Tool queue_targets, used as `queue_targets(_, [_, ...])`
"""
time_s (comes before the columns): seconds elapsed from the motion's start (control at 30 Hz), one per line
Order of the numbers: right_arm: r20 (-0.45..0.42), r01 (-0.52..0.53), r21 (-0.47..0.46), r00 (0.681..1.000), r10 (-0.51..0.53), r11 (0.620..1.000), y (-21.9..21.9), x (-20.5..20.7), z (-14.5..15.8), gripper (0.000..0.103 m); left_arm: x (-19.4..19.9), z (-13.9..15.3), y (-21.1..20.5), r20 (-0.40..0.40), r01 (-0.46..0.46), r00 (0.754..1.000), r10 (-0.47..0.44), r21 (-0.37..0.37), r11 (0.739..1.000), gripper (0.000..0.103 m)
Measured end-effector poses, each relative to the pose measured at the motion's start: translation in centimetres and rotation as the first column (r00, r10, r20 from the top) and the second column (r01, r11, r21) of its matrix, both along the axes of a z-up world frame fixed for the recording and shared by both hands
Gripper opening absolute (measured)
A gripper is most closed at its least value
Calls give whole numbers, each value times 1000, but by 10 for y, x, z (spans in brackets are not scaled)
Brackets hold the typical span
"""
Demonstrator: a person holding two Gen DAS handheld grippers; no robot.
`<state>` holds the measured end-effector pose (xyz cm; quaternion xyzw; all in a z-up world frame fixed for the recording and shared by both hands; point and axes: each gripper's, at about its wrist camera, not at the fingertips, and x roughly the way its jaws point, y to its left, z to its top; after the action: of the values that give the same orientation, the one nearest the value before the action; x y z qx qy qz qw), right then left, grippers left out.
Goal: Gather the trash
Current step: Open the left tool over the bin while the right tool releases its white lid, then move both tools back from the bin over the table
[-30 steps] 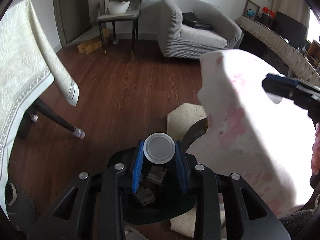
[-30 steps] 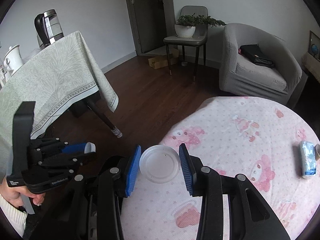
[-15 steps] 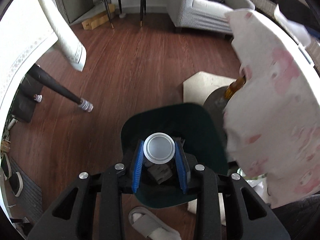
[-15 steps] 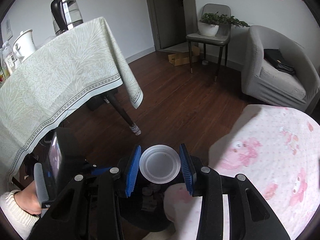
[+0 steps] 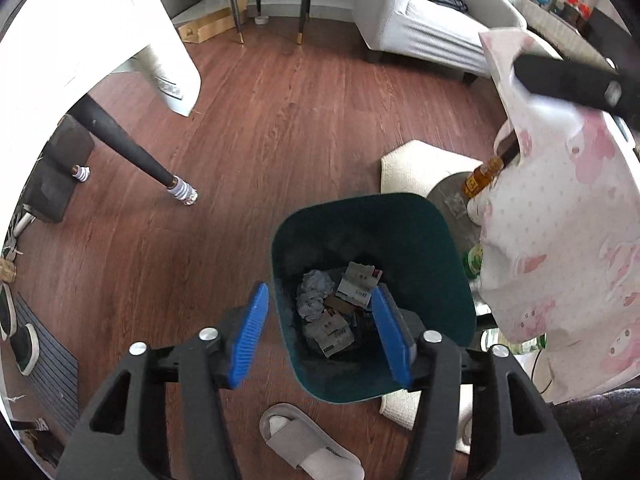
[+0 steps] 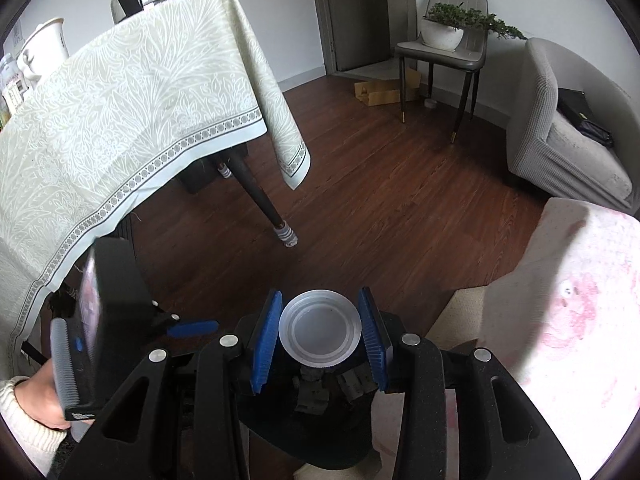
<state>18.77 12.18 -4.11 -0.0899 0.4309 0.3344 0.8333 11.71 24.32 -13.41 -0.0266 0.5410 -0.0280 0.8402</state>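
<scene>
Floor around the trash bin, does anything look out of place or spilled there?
Nothing looks spilled. The trash bin stands upright with paper and cartons inside. One grey slipper lies alone on the floor beside it, and a flat cardboard box sits by the chair legs. Both are stray, not mess.

Left claw [image 5: 320,336] opening, empty, above the bin [image 5: 452,276]

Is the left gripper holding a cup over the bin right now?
No: the left gripper has nothing between its opening jaws, only the dark green bin with trash showing beyond them.
</scene>
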Motion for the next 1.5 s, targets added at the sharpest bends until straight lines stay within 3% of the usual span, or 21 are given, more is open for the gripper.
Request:
queue_targets(0.23, [-41, -12, -42, 999, 10, 999, 20, 1, -22, 40, -8, 26, 24, 71, -58, 996, 59, -16, 998, 68])
queue_targets(0.57, [-93, -43, -127, 995, 31, 991, 45, -3, -60, 40, -21, 65, 49, 174, -120, 977, 125, -39, 992, 68])
queue_targets(0.93, [-129, -91, -246, 990, 60, 965, 47, -18, -96, 40, -29, 106, 59, 278, -147, 948, 154, -47, 988, 54])
queue_targets(1.13, [-136, -102, -271, 988, 67, 957, 44, -24, -103, 40, -31, 121, 57, 310, -145, 937, 159, -68, 987, 45])
queue_targets(1.23, [-130, -100, -282, 989, 66, 954, 42, -27, -103, 51, -32, 128, 55, 328, -142, 932, 156, -66, 988, 42])
queue_targets(1.5, [-103, -98, -260, 992, 73, 961, 31, -35, -84, 52, -38, 158, 57, 383, -160, 905, 182, -91, 983, 41])
